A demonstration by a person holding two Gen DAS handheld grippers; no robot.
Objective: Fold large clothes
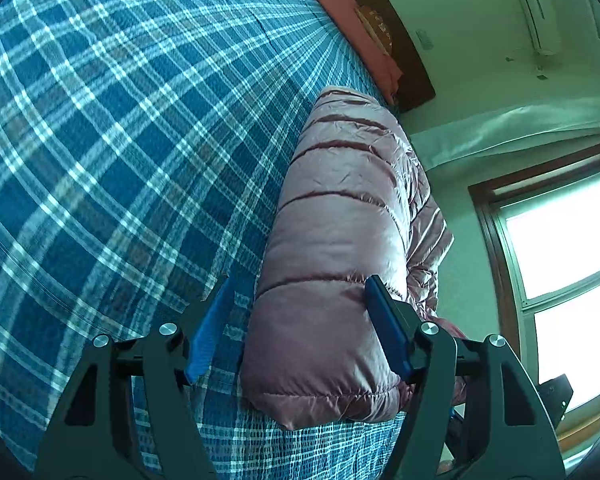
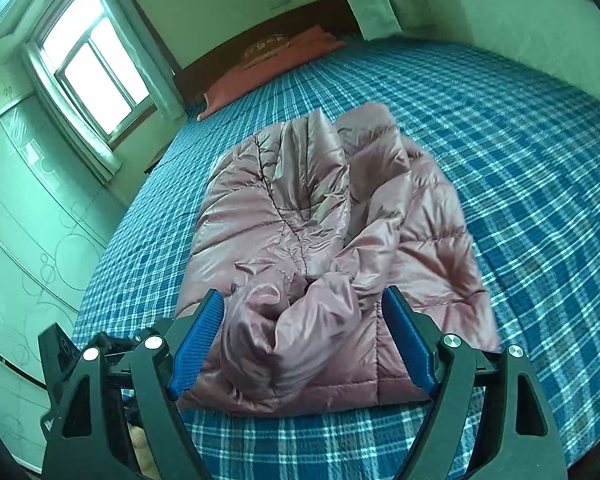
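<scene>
Pink puffer jacket lies on blue plaid bedspread near window.

The jacket lies on the bed, near its front edge; a pillow sits at the far end against the headboard; the window is left of the bed.

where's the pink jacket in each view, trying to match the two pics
Left wrist view: the jacket runs up the centre-right, seen edge-on, its near end between the open left gripper fingers.
Right wrist view: the jacket fills the centre, crumpled, its near edge between the open right gripper fingers.
Shared landmark: the red pillow at the headboard, top centre-right in the left view, top centre in the right view.
</scene>
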